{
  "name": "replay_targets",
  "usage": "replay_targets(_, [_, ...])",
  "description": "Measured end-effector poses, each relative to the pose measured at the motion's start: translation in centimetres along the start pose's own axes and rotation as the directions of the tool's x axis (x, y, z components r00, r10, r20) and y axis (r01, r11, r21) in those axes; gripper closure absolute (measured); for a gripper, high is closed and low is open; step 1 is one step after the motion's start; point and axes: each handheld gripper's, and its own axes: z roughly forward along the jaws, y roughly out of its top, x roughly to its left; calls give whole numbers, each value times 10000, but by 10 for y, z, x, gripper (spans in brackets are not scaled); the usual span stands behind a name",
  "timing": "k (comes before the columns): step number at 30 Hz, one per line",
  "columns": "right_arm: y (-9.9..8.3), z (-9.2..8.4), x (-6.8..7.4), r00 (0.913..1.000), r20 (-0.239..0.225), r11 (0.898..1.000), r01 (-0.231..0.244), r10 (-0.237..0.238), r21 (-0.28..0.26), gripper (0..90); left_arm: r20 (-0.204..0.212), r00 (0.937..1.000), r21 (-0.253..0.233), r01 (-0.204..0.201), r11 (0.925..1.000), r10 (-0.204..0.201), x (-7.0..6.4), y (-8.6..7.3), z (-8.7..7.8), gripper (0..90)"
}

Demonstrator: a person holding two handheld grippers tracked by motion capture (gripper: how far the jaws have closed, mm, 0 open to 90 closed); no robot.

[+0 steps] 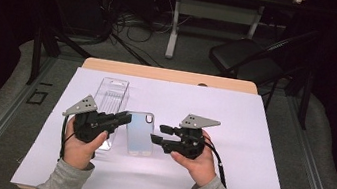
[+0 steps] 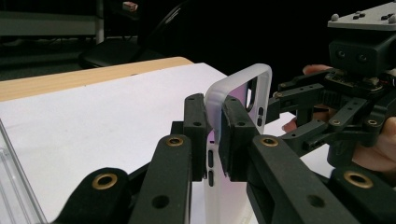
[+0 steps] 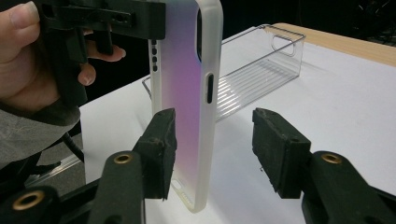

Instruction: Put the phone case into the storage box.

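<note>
Frosted phone case (image 1: 141,133) is out of its clear box (image 1: 111,97): my left gripper (image 2: 214,133) clamps its edge, my right gripper (image 3: 212,151) half-open around it, unpressed.

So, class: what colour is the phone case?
Frosted white rim, iridescent pink-purple back on the phone case; clearest in the right gripper view.

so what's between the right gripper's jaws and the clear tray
In the right gripper view, the phone case stands between the right gripper and the clear tray, clamped by the left gripper.
</note>
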Motion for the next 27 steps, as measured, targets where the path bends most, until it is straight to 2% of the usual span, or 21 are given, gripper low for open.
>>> replay_targets(2, [0,-1,1,10000,-25,10000,1,0,68,529,8,10000,-46,30,10000,-30,0,0,-1,830])
replay_targets(6, [0,-1,3,9999,77,10000,64,-65,52,504,-26,10000,-58,-5,10000,5,1,1,-2,830])
replay_targets(8, [0,-1,2,9998,209,10000,23,-25,82,497,-42,10000,-95,-5,10000,4,1,2,-3,830])
replay_targets(11, [0,-2,0,9998,142,9999,-156,156,21,481,-72,10000,-155,25,9999,-26,2,2,-4,830])
replay_targets(16, [1,-4,-3,9996,63,9996,-285,286,-51,413,-61,10000,-158,-7,9999,6,4,4,-6,830])
replay_targets(27, [2,-9,-12,9966,737,9993,-377,379,-44,247,-185,9998,-294,101,9995,-107,11,6,-10,830])
